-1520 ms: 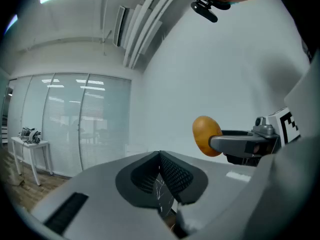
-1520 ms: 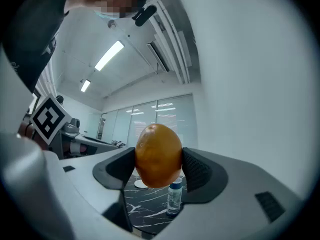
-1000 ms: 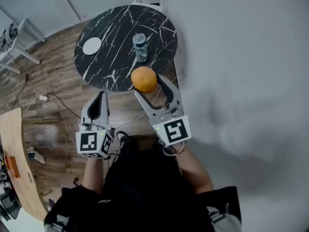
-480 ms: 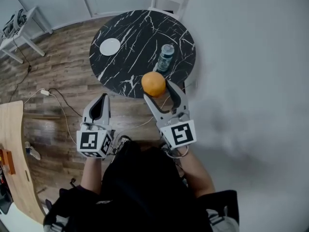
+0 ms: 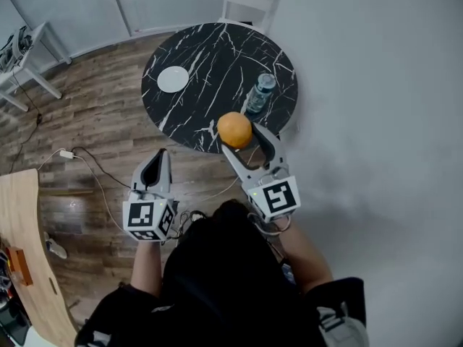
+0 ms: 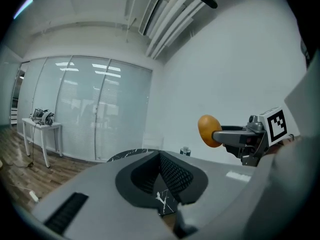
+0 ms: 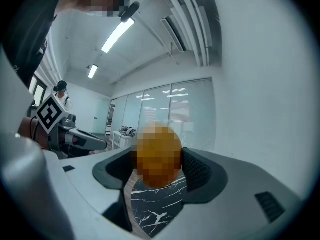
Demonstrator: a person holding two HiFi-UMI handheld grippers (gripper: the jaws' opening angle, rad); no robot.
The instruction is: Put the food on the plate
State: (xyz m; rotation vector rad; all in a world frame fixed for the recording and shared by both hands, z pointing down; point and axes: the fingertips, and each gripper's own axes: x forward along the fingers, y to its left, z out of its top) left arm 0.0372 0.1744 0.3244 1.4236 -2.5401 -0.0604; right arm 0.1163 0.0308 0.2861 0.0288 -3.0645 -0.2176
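- Right gripper clamps the orange by the marble table's near edge.
- Left gripper: jaws together, empty.
- Plate sits on the table's left side.

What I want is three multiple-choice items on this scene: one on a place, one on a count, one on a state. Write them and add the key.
1. Where does the small white round plate lie?
A) on the floor
B) on a chair
C) on the black marble-patterned round table

2. How many clear plastic water bottles stand on that table?
A) one
B) two
C) none

3. What is the state of the right gripper?
A) open and empty
B) shut on the round orange fruit
C) shut on the bottle

Key:
1 C: the head view shows the plate on the tabletop's left part.
2 A: a single bottle stands near the table's right edge.
3 B: both jaws press on the fruit's sides, which hangs above the table's near edge.
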